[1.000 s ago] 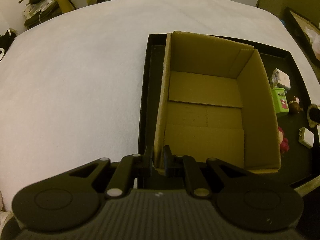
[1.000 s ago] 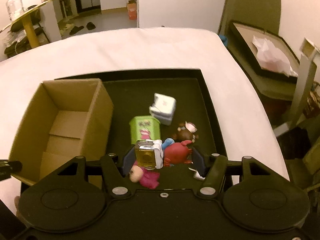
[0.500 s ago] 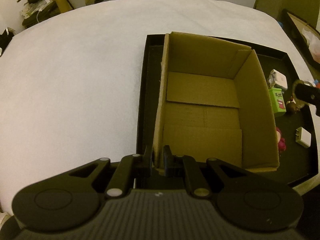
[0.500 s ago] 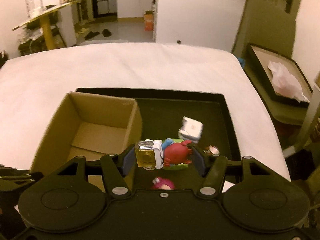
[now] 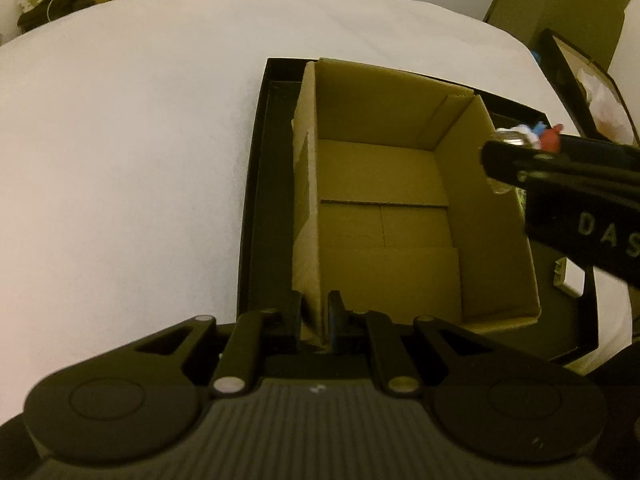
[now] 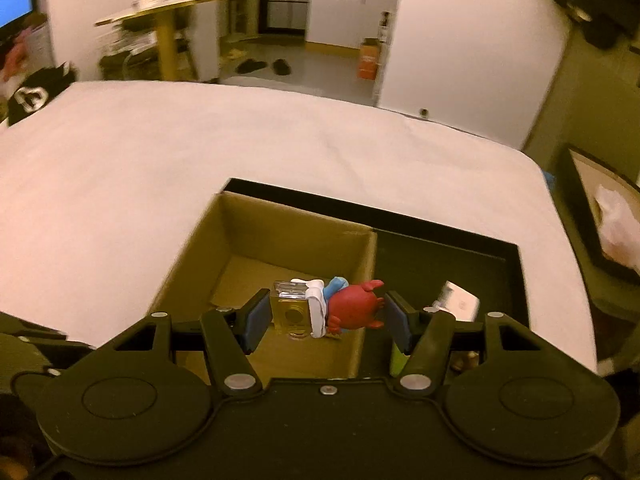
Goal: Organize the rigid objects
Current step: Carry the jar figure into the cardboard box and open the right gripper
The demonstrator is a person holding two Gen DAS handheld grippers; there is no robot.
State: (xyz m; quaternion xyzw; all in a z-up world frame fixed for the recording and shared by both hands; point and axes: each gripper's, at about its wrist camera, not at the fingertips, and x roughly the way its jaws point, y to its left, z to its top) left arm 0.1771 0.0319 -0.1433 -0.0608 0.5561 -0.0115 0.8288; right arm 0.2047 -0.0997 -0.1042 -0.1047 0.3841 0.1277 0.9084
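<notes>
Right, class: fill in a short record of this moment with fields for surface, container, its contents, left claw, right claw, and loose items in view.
surface: white cloth under a black tray
container: cardboard box, open at the top, standing in the tray
contents: no items seen inside
left claw: shut on the box's near wall
right claw: shut on a red toy figure with a clear cube, over the box's right side
loose items: white block on the tray, right of the box
</notes>
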